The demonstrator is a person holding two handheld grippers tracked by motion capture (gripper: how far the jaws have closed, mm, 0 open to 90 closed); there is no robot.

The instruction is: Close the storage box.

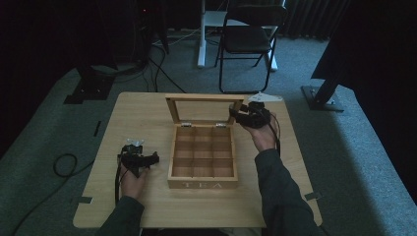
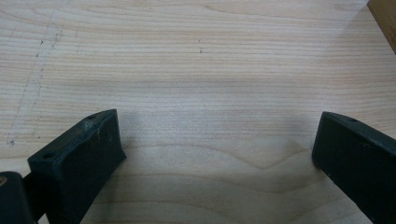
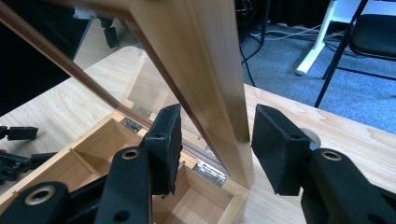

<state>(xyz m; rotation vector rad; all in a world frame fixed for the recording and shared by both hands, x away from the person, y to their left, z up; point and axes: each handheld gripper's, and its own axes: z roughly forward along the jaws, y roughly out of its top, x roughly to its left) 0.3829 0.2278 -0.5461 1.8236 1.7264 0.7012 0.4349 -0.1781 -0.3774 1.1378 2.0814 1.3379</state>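
A wooden tea box [image 1: 202, 184] marked TEA stands open mid-table, its compartments empty. Its glass-paned lid [image 1: 204, 98] is upright at the back. My right gripper [image 1: 237, 117] is at the lid's right end. In the right gripper view, that gripper [image 3: 217, 149] is open, and its jaws straddle the lid's wooden side frame [image 3: 219, 93] with small gaps on both sides. My left gripper [image 1: 142, 160] rests low on the table, left of the box. It [image 2: 217, 135] is open, jaws wide apart over bare wood, with the box corner [image 2: 385, 18] at the upper right.
The light wooden table [image 1: 147, 118] has bare surface around the box. Beyond its far edge on grey carpet stand a black folding chair [image 1: 248, 37], a white desk leg [image 1: 201, 39] and dark stand bases [image 1: 322, 98]. A cable [image 1: 64, 164] loops on the floor at left.
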